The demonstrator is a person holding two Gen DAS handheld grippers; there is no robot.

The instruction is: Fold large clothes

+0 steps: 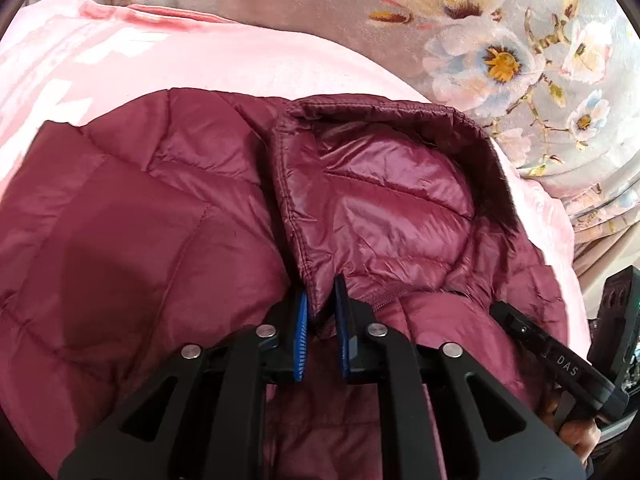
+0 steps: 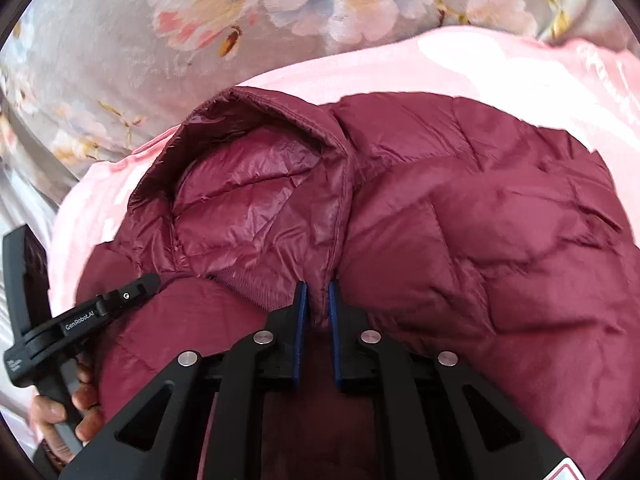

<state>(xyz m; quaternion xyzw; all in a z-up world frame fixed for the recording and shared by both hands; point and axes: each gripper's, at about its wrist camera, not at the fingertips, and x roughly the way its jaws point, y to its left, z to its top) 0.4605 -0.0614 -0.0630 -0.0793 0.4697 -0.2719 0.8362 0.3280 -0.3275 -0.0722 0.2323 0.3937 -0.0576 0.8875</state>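
A maroon quilted puffer jacket [image 1: 160, 220] with a hood [image 1: 392, 200] lies on a pink cloth. In the left wrist view my left gripper [image 1: 322, 308] is shut on a fold of the jacket at the base of the hood's edge. In the right wrist view the jacket [image 2: 480, 240] and its hood [image 2: 248, 200] fill the frame, and my right gripper [image 2: 318, 304] is shut on a fold of the jacket at the hood's seam. Each view shows the other gripper at its edge: the right one [image 1: 560, 360], the left one [image 2: 80, 320].
The pink cloth [image 1: 240, 52] with white lettering lies under the jacket, also in the right wrist view [image 2: 440, 68]. A grey floral bedspread [image 1: 520, 40] lies beyond it, and also shows in the right wrist view [image 2: 200, 20]. A hand [image 2: 60, 412] holds the left gripper.
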